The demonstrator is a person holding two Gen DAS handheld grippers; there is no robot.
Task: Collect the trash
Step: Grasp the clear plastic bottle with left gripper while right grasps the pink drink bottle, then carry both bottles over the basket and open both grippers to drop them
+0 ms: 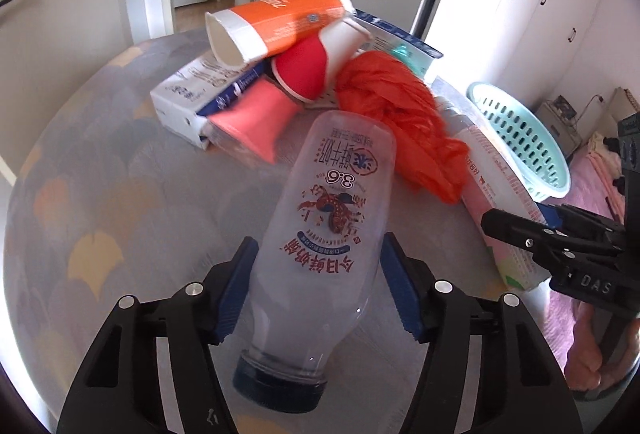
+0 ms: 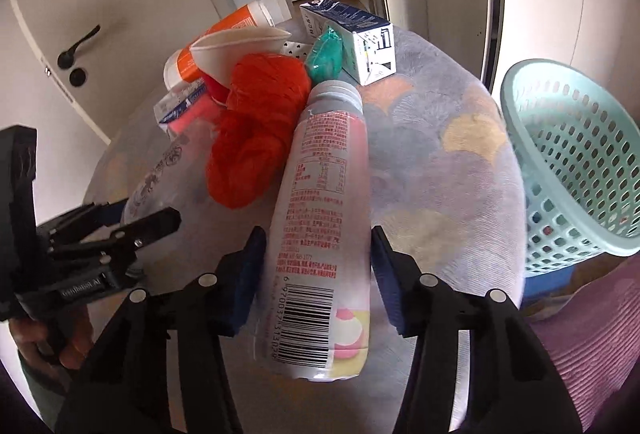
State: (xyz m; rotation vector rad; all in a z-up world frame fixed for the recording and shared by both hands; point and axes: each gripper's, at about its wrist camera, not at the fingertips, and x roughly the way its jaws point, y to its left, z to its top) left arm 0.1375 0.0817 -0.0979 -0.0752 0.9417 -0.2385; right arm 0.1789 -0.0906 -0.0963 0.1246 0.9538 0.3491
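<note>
In the left wrist view my left gripper (image 1: 318, 282) is shut on a clear plastic bottle (image 1: 332, 218) with a dark blue cap, cap end toward the camera. In the right wrist view my right gripper (image 2: 316, 270) straddles a white and pink bottle (image 2: 324, 218) lying on the table; its blue pads (image 2: 250, 274) stand slightly apart from the bottle's sides. Behind lie a crumpled orange bag (image 1: 400, 117), a red paper cup (image 1: 316, 61), an orange tube (image 1: 280, 21) and cartons (image 1: 192, 97). The mint green basket (image 2: 572, 161) stands at the right.
The round table (image 1: 100, 193) has a grey cloth with leaf shapes. A blue and white carton (image 2: 356, 37) and a teal wrapper (image 2: 326, 53) lie at its far side. A pink bedspread (image 2: 580, 334) is below the basket. A door (image 2: 76, 33) is at the left.
</note>
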